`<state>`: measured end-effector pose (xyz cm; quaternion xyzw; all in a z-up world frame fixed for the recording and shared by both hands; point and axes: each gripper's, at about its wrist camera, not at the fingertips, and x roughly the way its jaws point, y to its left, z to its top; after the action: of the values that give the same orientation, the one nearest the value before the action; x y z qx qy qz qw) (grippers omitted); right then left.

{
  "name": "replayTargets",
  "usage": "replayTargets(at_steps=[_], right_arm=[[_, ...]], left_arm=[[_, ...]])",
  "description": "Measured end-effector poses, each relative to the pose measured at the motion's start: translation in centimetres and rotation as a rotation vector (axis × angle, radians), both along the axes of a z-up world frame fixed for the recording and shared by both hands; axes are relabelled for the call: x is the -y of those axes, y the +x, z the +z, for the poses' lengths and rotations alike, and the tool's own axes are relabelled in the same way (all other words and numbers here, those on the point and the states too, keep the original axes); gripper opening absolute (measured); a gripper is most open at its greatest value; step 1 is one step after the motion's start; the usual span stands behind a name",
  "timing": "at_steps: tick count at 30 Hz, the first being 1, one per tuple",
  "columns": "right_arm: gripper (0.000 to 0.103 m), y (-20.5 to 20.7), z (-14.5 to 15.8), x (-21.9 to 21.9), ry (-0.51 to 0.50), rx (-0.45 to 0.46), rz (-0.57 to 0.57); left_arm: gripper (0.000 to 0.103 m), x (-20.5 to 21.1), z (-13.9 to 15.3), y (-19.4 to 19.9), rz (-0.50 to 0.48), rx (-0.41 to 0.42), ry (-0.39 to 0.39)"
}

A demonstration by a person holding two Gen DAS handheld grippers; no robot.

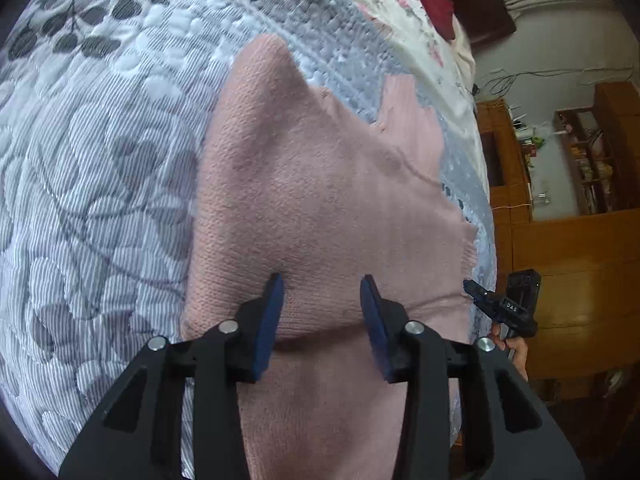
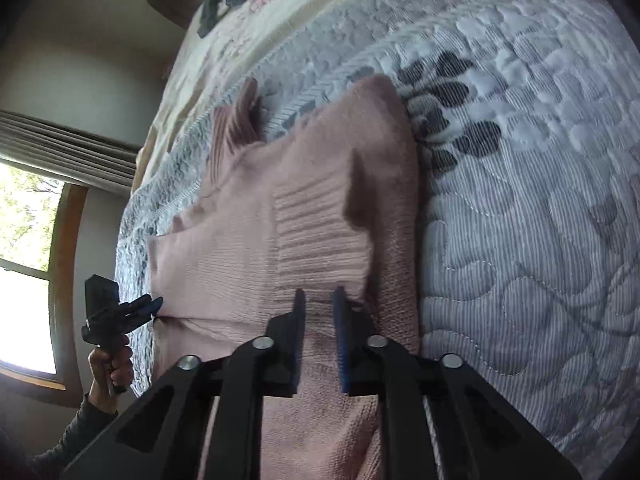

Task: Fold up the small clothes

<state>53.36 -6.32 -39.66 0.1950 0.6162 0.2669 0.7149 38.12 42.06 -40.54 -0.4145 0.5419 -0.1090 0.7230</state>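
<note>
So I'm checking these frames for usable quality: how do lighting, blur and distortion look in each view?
Left wrist view: even, soft light on the pink sweater, sharp knit texture, strong fisheye bending of the quilt at the edges. Right wrist view: the window is blown out, the room beside it dark, the sweater's ribbed cuff slightly blurred, with a shadow on its right side.

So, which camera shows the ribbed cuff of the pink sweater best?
The right wrist view: the ribbed cuff lies in the middle, just ahead of the right tongs, its ridges plain to see. In the left wrist view the pink sweater shows mostly smooth knit, and I cannot pick out that cuff.
</note>
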Motion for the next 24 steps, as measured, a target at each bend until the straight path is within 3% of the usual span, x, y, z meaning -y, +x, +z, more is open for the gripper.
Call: replayTargets(at_steps=[1, 3, 5, 7, 9, 11, 16, 20, 22, 24], right_arm=[[0.000, 0.3, 0.2, 0.1, -0.004, -0.003, 0.004], [0.016, 1.3, 2.1, 0.2, 0.019, 0.037, -0.007], [0.020, 3.1, 3.8, 0.1, 0.065, 0.068, -0.019], [0.026, 6.0, 4.8, -0.8, 0.104, 0.070, -0.035], [0.038, 9.1, 5.0, -2.6, 0.152, 0.053, -0.035], [0.041, 12.1, 4.5, -4.6, 0.167, 0.040, -0.038], [0.041, 17.9, 2.0, -10.3, 0.170, 0.005, -0.030], [0.042, 20.8, -0.1, -14.0, 0.157, 0.003, -0.017], [0.042, 21.6, -0.9, -15.1, 0.145, 0.004, -0.006], [0.043, 22.2, -1.6, -15.8, 0.155, 0.005, 0.001]], left_arm=[[0.035, -0.2, 0.1, 0.1, 0.001, 0.002, -0.007], [0.046, -0.5, 1.4, 1.0, -0.003, 0.033, -0.023], [0.053, -1.0, 3.1, 2.6, -0.009, 0.080, -0.031], [0.057, -1.8, 4.6, 5.4, 0.007, 0.121, -0.034], [0.062, -2.3, 5.9, 8.9, 0.021, 0.162, -0.036], [0.065, -2.0, 6.5, 12.8, 0.013, 0.183, -0.023], [0.064, -0.2, 3.8, 21.5, -0.018, 0.133, -0.031], [0.061, 2.0, 0.6, 26.2, -0.068, 0.108, -0.021], [0.057, 2.6, -1.2, 27.6, -0.086, 0.089, -0.020], [0.040, 3.2, -2.3, 28.6, -0.104, 0.097, -0.050]])
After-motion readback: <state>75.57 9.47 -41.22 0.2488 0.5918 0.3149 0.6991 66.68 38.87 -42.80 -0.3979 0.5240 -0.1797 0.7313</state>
